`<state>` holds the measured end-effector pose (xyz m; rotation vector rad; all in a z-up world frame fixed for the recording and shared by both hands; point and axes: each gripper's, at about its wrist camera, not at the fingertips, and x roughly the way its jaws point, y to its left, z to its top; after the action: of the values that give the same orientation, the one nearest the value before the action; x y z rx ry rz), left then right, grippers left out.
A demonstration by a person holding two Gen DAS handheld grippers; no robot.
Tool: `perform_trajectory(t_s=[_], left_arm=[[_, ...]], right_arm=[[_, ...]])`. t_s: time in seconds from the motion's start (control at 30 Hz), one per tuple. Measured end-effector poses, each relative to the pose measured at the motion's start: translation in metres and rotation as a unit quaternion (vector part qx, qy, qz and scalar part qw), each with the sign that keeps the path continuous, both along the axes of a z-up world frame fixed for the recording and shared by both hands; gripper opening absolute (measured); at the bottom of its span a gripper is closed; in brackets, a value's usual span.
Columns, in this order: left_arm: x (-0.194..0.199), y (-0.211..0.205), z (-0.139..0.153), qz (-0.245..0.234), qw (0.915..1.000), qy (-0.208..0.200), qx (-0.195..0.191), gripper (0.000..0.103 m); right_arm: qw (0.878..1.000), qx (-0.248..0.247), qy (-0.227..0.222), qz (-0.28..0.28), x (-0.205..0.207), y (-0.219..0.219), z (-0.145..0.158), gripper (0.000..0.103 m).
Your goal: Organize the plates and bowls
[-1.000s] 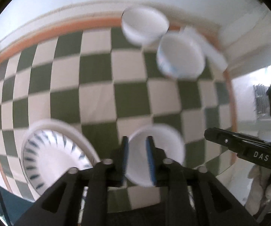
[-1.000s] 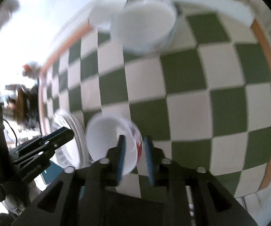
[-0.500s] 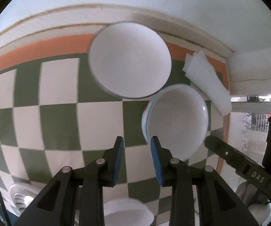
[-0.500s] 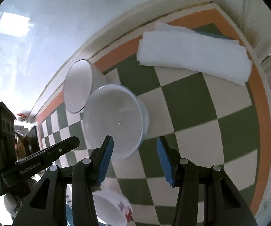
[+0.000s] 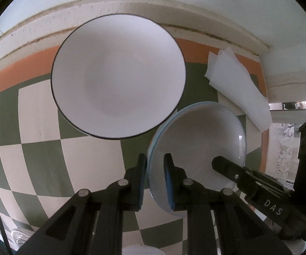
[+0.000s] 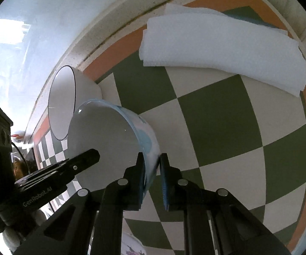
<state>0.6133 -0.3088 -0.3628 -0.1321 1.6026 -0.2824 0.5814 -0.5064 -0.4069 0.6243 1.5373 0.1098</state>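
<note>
Both grippers have just clamped onto the blue-patterned bowl: the left gripper pinches one side of its rim, the right gripper the opposite side. Just beyond the fingers sits a black-rimmed white bowl on the checkered bench.

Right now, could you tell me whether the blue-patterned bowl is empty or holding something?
Empty: the blue-patterned bowl shows only a bare white inside, in both wrist views.
</note>
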Motion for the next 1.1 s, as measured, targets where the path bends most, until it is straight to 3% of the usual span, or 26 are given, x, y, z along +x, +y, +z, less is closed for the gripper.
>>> perform_trajectory(t_s=[0.3, 0.7, 0.83, 1.1], left_arm=[[-0.015, 0.0, 0.027, -0.008, 0.9996, -0.027, 0.001, 0.014], [-0.098, 0.035, 0.094, -0.023, 0.9983, -0.049, -0.023, 0.014], [-0.132, 0.051, 0.095, -0.028, 0.9985, -0.045, -0.013, 0.014], [-0.18, 0.071, 0.077, -0.037, 0.999, -0.018, 0.017, 0.014]], right_arm=[[1.0, -0.004, -0.011, 0.006, -0.01, 0.014, 0.017, 0.013], [0.998, 0.0, -0.046, 0.045, -0.085, 0.038, 0.092, 0.013], [0.997, 0.01, -0.041, 0.063, -0.122, 0.053, 0.104, 0.014], [0.995, 0.014, -0.013, 0.098, -0.169, 0.078, 0.092, 0.014]])
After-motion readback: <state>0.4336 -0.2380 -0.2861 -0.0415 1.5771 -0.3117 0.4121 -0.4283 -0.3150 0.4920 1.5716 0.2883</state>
